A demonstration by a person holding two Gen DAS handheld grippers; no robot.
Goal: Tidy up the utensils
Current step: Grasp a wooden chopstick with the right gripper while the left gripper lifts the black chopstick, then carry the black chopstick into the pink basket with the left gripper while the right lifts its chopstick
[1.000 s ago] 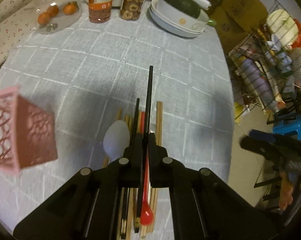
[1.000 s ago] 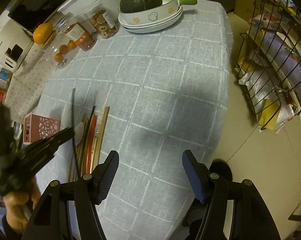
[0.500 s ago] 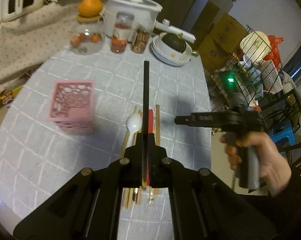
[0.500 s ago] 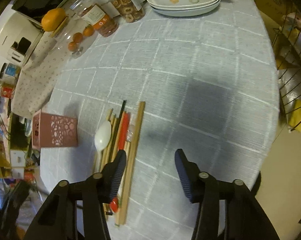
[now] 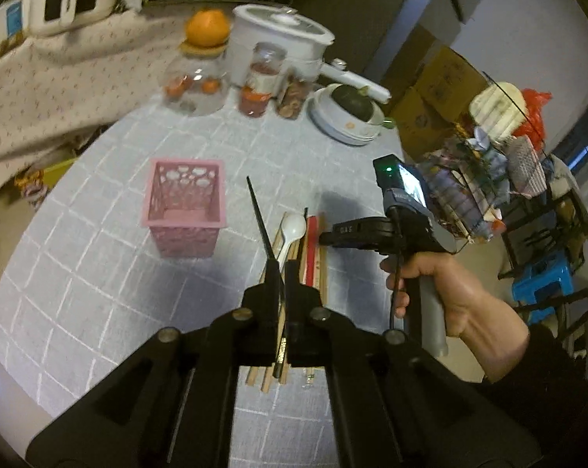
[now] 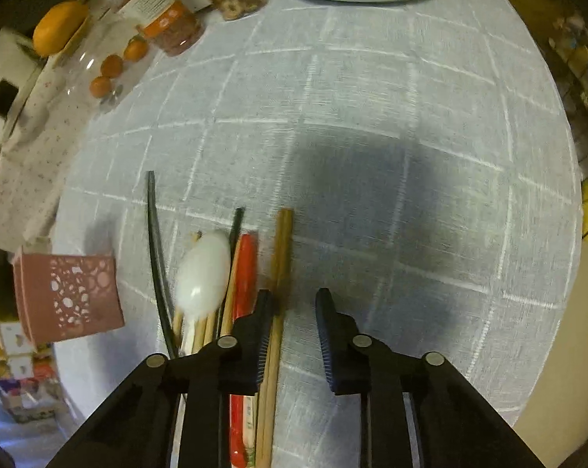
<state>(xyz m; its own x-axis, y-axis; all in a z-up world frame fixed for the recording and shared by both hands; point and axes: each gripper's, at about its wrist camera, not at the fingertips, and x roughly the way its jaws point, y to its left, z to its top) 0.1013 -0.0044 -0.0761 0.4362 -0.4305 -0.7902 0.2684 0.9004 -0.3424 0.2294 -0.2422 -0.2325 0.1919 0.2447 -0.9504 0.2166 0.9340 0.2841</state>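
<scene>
While the left gripper point(image 5: 280, 273) hovered above the grey checked tablecloth point(image 5: 98, 273), its fingers were pressed together on a thin black chopstick point(image 5: 258, 214), which stuck up and forward out of them, clear of the cloth. Just beyond and to the left stood the pink perforated square plastic basket point(image 5: 184, 162), upright, with only its own floor and walls showing inside.

Beside it on the cloth, the other utensils lay side by side: a white plastic spoon point(image 6: 204, 273), a second black chopstick point(image 6: 237, 220), a flat red-wrapped pack point(image 6: 245, 273) and several pale wooden chopsticks point(image 6: 284, 241). The right gripper point(image 6: 294, 304), held in the person's right hand point(image 5: 446, 292), pointed steeply down over this row. Its jaws had just been closing but a gap showed between them, with the outermost wooden chopsticks lying between the fingers, against the inner face of the one nearer the pile; whether it touched them could not be told.

At the far edge of the table, a round clear glass jar point(image 5: 194, 85) held small oranges, and a large orange point(image 5: 208, 27) sat on its cork lid. Next to it were a clear jar of red contents point(image 5: 260, 82) and a clear jar of brown ring-shaped snacks point(image 5: 294, 93). A stack of white dishes point(image 5: 333, 124) held a dark green squash point(image 5: 352, 99), and a white lidded pot point(image 5: 278, 46) stood behind the jars.
</scene>
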